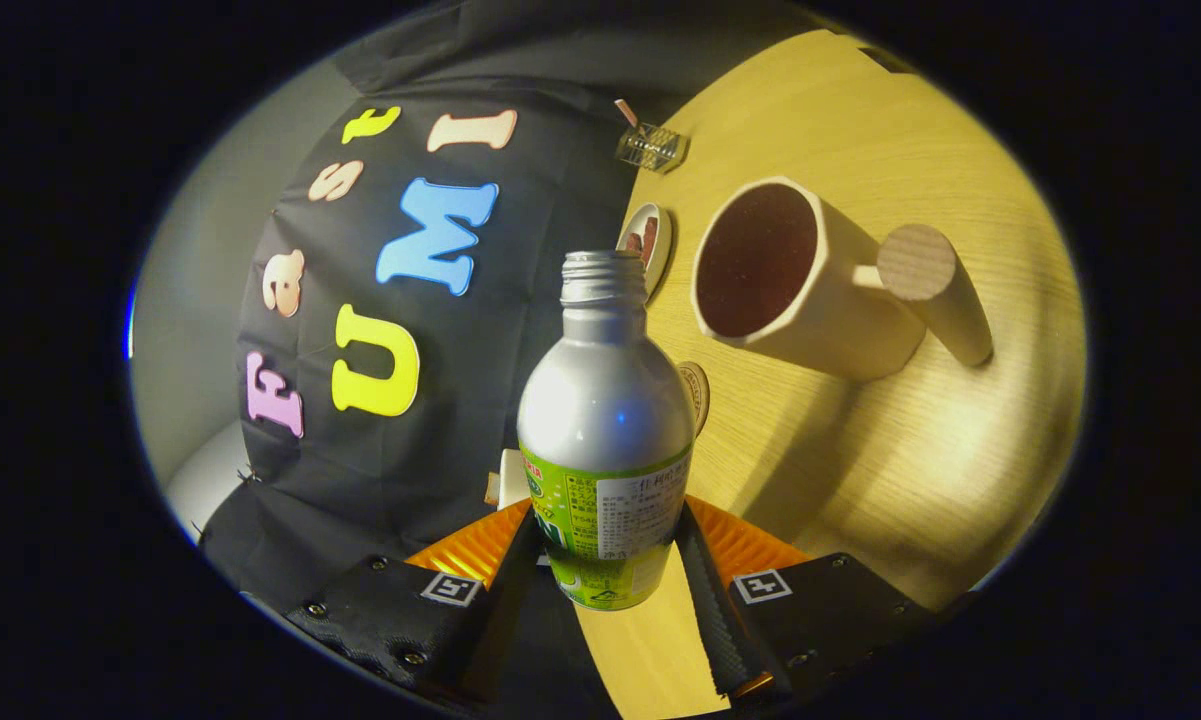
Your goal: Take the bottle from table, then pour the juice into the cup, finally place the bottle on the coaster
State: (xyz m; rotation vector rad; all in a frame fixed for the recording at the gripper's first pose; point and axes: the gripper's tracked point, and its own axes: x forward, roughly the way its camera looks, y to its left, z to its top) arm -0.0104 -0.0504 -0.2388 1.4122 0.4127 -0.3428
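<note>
Holding the bottle (605, 430) is the job of the tongs (605, 560) right now: both fingers are pressed on its sides, low down on the green label, so it is gripped tight. The bottle's cap is off and its open mouth can be seen at the top. The bottle is seen tipped over with the whole view, and the desk (890, 470) looks like a wall beside it, so it is judged that the bottle has been lifted up and the pouring step is in hand. No juice can be seen coming out.

Just beyond the bottle, partly hidden by its body, a small round thing (697, 393) is seen on the desk; it is taken to be the coaster, but that cannot be told for sure. Past the bottle's mouth and off to one side, the cup (810, 285) stands on the desk with its round peg handle (925, 275) turned away from the bottle. A dark inside is seen in the cup. Farther past the bottle's mouth lies a small dish (650, 240), and farthest of all a little clear box (650, 147).

Next, the bottle's mouth must be brought over the cup's open top and tipped more.
</note>
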